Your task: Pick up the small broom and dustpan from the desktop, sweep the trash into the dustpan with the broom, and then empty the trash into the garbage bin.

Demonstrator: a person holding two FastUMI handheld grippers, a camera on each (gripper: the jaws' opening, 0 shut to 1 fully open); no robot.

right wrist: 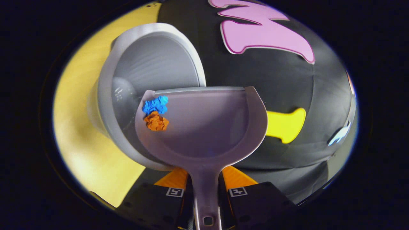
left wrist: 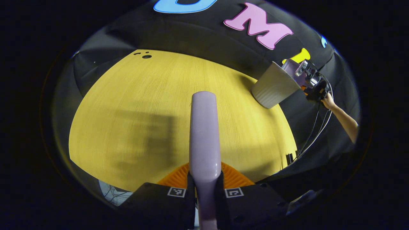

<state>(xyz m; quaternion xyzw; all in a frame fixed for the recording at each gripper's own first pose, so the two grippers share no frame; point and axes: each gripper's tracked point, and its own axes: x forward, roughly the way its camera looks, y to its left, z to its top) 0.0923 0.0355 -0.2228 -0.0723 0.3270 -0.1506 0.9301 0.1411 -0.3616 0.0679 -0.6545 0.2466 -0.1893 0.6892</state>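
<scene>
Gripping 1 dustpan (right wrist: 204,127), right hand-held gripper (right wrist: 206,191) carries 2 paper wads (right wrist: 155,113) above 1 bin (right wrist: 153,64).

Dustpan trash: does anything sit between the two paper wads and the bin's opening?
Nothing visible. The blue wad and orange wad lie near the dustpan lip, which overlaps the garbage bin mouth; the bin's inside looks open.
</scene>
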